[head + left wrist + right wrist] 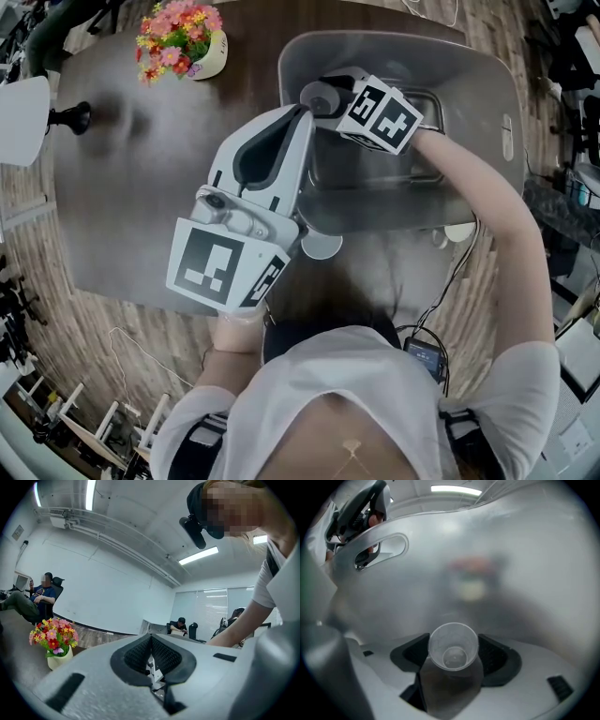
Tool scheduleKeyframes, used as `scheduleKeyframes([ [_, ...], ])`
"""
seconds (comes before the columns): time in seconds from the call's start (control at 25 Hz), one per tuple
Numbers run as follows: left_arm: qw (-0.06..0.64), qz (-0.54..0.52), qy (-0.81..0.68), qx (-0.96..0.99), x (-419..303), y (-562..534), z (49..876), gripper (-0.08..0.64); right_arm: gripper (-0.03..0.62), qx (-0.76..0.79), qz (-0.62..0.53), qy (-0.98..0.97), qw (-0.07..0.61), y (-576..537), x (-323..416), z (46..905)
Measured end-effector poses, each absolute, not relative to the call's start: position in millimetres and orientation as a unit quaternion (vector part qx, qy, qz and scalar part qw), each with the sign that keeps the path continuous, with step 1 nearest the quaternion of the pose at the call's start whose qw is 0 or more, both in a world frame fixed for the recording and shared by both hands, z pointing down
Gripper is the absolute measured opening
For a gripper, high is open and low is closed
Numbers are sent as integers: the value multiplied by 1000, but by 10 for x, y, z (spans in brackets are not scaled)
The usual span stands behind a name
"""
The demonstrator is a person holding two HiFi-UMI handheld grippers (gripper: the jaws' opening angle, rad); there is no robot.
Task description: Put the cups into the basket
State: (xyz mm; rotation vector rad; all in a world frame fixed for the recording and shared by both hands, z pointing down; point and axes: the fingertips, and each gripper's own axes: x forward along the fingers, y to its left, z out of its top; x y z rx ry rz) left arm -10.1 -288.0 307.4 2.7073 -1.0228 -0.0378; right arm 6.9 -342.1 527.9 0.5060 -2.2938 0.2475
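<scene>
Over dark surface, clasped clear plastic cup in jaws of right gripper inside grey basket; left gripper clenched, empty. Could have toppled if released tilted.

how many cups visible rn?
3: one clear plastic cup in the right claw inside the grey plastic basket; two pale cups on the dark table by its near rim. Arms may hide more.
</scene>
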Motion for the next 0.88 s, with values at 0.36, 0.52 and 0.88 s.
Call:
scheduleKeyframes([
  [0.36, 126, -11, -349, 929, -110, -2831, 3058, 11, 348, 184, 72, -897, 396, -3339, 84, 5277],
  [0.52, 126, -11, -352, 928, -121, -2804, 3035, 11, 376, 176, 57, -891, 414, -3305, 122, 5261],
  [0.88, 118, -11, -356, 927, -128, -2723, 2951, 11, 377, 198, 50, -881, 427, -3361, 248, 5016],
])
